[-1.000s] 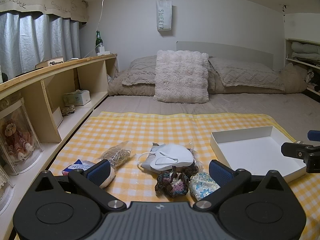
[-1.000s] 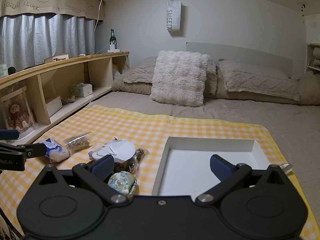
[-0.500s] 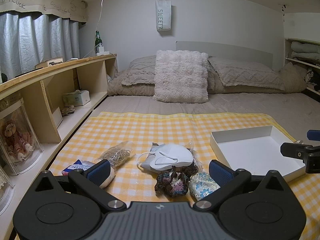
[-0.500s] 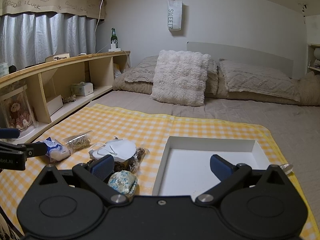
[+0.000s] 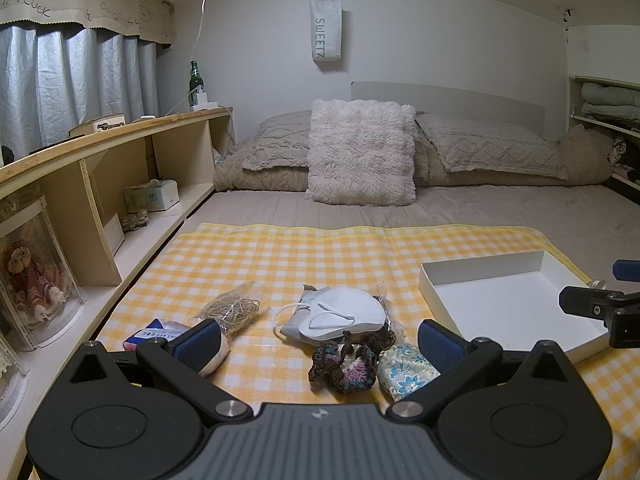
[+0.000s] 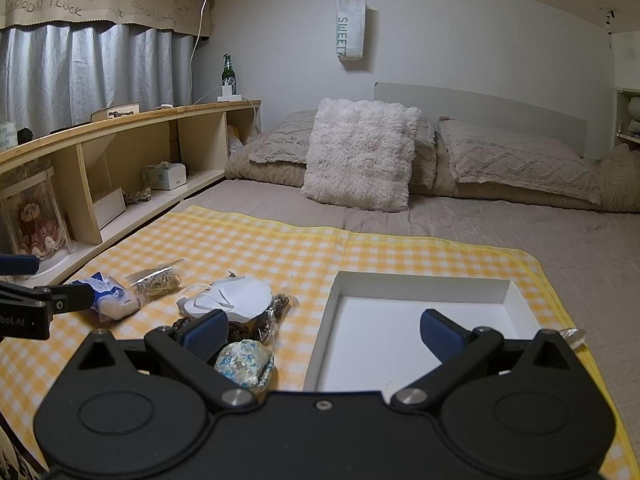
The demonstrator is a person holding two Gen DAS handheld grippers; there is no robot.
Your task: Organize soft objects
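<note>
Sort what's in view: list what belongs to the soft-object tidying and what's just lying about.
Job: face mask, crocheted scrunchie, floral pouch, rubber-band bag, tissue pack, white box.

Lying about: fluffy pillow, green bottle, tissue box, hanging bag.

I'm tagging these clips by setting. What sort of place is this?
Most likely a bedroom in a home. A wide bed with a fluffy white cushion and beige quilted pillows, a low wooden cubby shelf alongside, and grey window curtains.
</note>
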